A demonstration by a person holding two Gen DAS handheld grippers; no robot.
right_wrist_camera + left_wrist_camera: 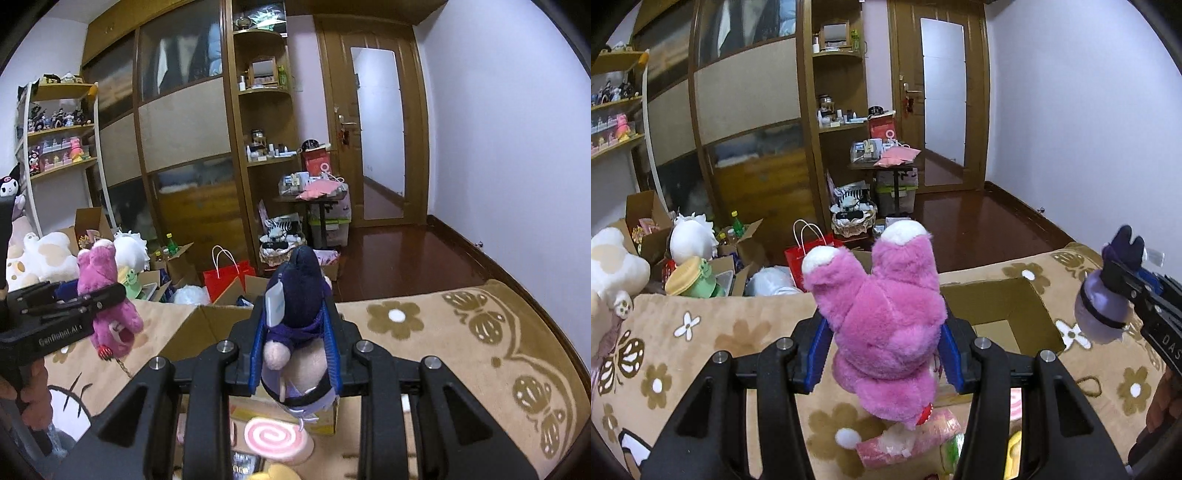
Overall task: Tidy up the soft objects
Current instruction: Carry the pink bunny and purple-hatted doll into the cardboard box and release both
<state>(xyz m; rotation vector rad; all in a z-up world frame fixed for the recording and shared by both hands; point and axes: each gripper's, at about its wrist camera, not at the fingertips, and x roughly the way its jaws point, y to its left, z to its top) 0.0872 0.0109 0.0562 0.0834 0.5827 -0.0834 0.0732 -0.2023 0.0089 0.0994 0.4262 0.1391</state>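
Two tongs, left [882, 354] and right [295, 354], each clamp one plush: pink [886, 314], purple [299, 291].

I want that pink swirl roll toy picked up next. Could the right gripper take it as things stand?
Probably not yet. The right gripper is shut on the purple doll, so its fingers are full. The swirl roll lies uncovered just below it, so once the doll is released the way looks free.

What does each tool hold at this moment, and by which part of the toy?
The left tool grips the fluffy pink plush bear around its body. The right tool grips the dark-hooded purple plush doll around its middle.
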